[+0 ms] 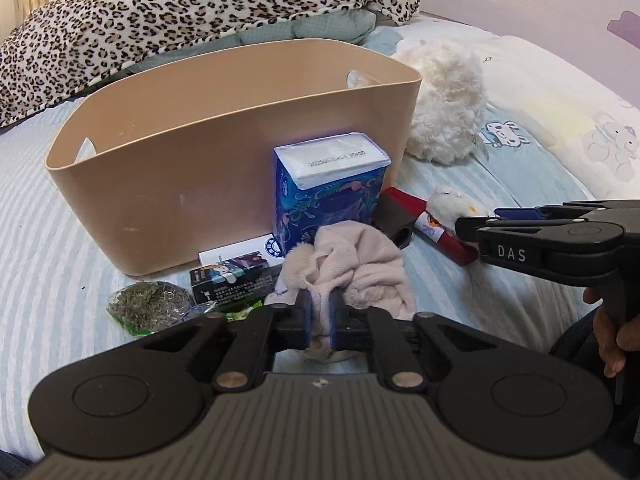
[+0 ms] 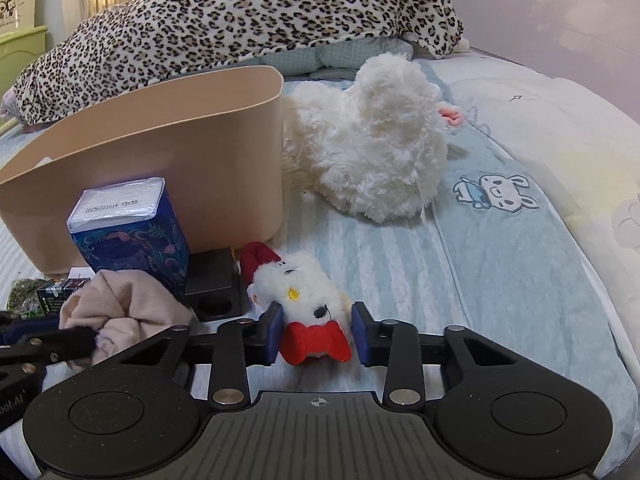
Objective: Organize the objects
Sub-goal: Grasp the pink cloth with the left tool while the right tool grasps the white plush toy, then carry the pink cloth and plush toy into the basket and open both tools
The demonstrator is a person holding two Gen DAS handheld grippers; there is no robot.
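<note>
Bin [image 1: 160,184] stood on bed [image 1: 60,320], w/ tissue pack [image 1: 332,192] upright against its front wall. Crumpled cloth [image 1: 356,268] lay in front of pack; small plush [image 2: 304,300] lay to cloth's right. Large plush [image 2: 368,148] lay right of bin, blanket [image 2: 248,20] behind it.

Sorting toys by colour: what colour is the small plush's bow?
Red; the bow on the small plush shows best in the right wrist view.

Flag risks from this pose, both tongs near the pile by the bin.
1. The left tongs pinch only an edge of the pink cloth; it may slip out or drag the tissue pack over.
2. The right tongs straddle the small plush toy, not yet shut; closing may squeeze only fur.
3. The bin wall is tall; lifts could snag.
</note>
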